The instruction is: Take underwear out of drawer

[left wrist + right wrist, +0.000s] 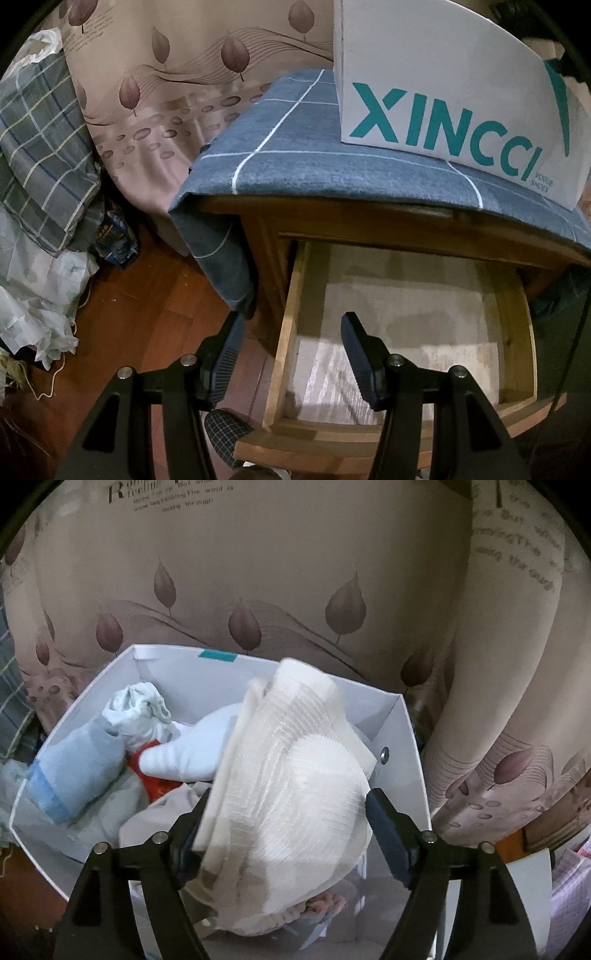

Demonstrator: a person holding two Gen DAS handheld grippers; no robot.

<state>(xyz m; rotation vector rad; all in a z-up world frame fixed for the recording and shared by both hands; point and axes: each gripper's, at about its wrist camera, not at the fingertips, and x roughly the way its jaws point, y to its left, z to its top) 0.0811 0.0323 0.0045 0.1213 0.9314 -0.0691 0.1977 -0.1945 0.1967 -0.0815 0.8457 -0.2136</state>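
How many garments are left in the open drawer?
0. The drawer shows only its pale bare bottom in the left wrist view; its back, under the cabinet top, is hidden. The cream underwear lies over the white box.

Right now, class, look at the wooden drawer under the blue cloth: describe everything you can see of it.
The drawer is pulled out of a brown wooden bedside cabinet. Its side walls are paler, bare wood, and its front edge is darker. A pale, worn liner covers the bottom; no clothing shows inside. A blue checked cloth drapes the cabinet top above it, with a white shoe box on that. The left gripper hangs open over the drawer's near left corner, not touching it.
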